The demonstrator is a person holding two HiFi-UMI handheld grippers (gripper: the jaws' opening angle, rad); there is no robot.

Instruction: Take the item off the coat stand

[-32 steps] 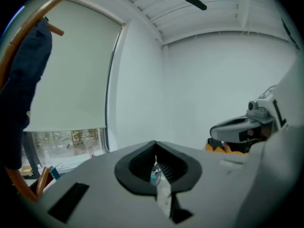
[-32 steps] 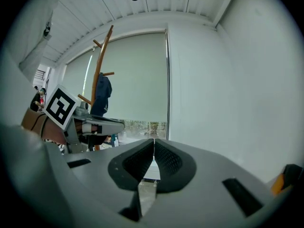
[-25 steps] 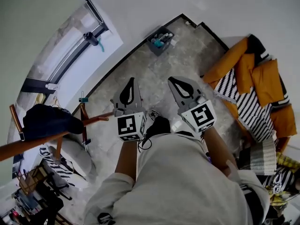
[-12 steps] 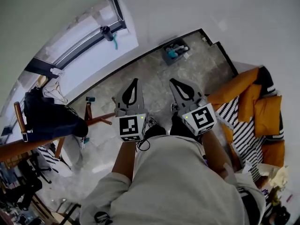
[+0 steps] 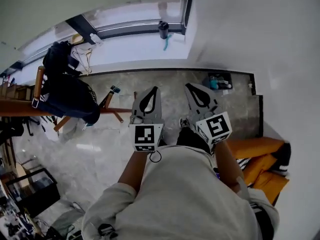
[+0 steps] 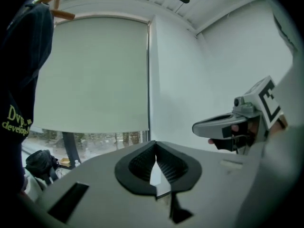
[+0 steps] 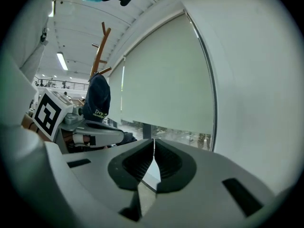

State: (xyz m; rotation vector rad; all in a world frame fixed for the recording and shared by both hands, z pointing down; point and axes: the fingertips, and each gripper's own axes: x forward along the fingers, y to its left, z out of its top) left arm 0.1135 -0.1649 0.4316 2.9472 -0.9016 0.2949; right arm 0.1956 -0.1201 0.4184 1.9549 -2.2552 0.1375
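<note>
A dark navy garment (image 5: 67,91) with yellow print hangs on the wooden coat stand (image 5: 20,106) at the left of the head view. It also shows in the left gripper view as dark cloth (image 6: 21,65) under a wooden peg (image 6: 61,14). In the right gripper view the garment (image 7: 97,99) hangs on the stand (image 7: 99,46) some way off. My left gripper (image 5: 153,90) and right gripper (image 5: 191,86) are held side by side in front of my body, both shut and empty, apart from the garment. The left gripper's (image 6: 154,146) jaws meet, and so do the right gripper's (image 7: 153,141).
A large window with a drawn blind (image 6: 95,70) fills the wall ahead. A grey bin (image 5: 220,80) sits on the marble floor by the white wall. Orange sofa cushions (image 5: 260,156) lie at the right. A black crate (image 5: 30,189) stands at the lower left.
The head view has swung left: the stand and garment now sit higher and nearer the middle, and the sofa has slid to the lower right. Both grippers stay shut and side by side.
</note>
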